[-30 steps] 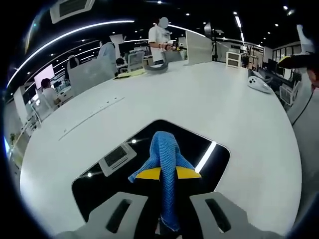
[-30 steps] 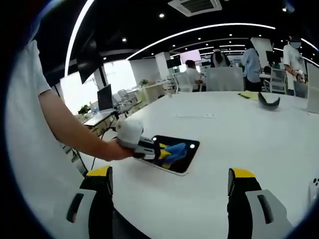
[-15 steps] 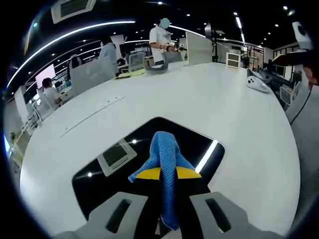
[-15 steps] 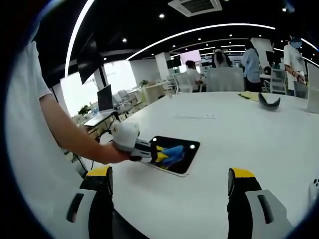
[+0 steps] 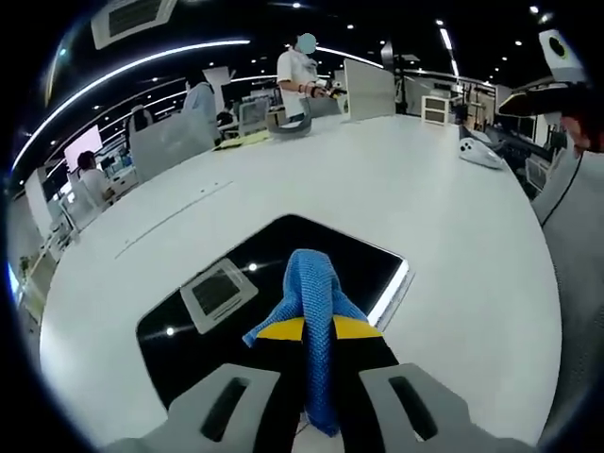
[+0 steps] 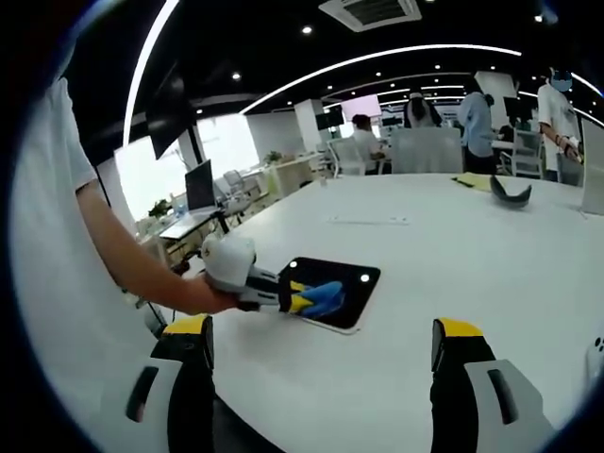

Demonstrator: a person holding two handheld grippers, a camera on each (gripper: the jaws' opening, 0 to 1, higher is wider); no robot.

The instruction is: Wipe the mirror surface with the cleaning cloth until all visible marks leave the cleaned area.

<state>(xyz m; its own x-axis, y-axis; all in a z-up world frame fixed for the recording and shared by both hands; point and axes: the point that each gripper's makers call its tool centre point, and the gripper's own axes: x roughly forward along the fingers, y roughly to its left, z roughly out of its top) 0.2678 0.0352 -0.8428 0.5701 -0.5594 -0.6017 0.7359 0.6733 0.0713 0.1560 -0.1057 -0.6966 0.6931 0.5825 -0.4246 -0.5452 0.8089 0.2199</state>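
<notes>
Mirror (image 5: 283, 274) flat on white worktop (image 5: 425, 208); left hand-held gripper (image 5: 316, 330) clenched on blue cleaning cloth (image 5: 311, 302), pressing glass; right hand-held gripper (image 6: 321, 363) released, well apart; best: overlapping strokes, even pressure, cover edges.

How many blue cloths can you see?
1. The blue cloth is pinched in the left gripper, lying on the dark mirror on the white table. Hidden ones are possible.

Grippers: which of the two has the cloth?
The left gripper, pressing the blue cloth on the mirror; its fingers are shut on it. The right gripper is open and empty, apart from the mirror.
</notes>
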